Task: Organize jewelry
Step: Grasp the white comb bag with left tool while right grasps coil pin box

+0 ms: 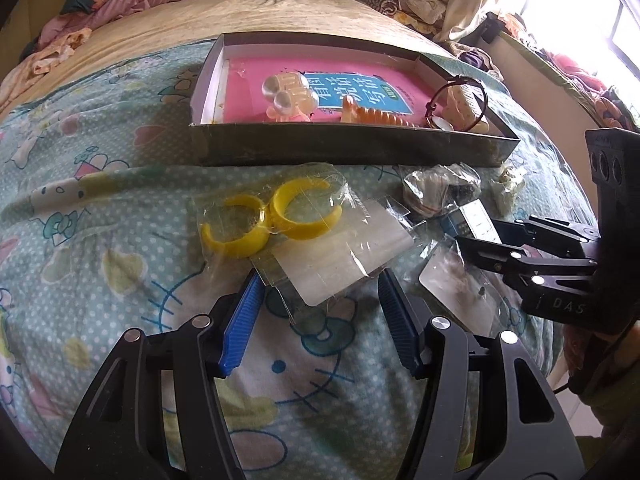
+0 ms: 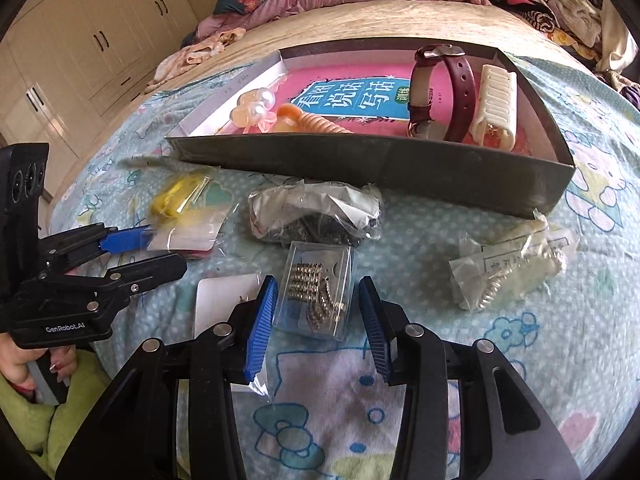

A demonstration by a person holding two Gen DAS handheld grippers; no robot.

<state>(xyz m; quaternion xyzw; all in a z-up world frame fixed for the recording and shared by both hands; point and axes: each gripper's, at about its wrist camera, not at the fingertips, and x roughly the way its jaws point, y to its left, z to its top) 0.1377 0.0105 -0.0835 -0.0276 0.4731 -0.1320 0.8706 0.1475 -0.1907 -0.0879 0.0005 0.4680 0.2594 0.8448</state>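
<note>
Straddling their targets on the bedspread, the left gripper [image 1: 320, 280] brackets the card of a bagged yellow earring pair [image 1: 272, 220], pads half-closed at its edges, while the right gripper [image 2: 318, 294] narrows around a packet of rhinestone pieces [image 2: 316, 292]; whether either truly pinches is unclear. Beyond both waits the tray [image 2: 360, 168], likely their destination

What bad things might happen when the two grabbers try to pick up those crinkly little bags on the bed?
1. The left gripper has only the edge of the yellow earring bag between its pads; slippery plastic might slide out.
2. The right gripper straddles the clear packet of sparkly chains; squeezing might crush it.
3. The bags lie crowded on the soft bedspread, so a neighbour such as the white card might get dragged along.
</note>
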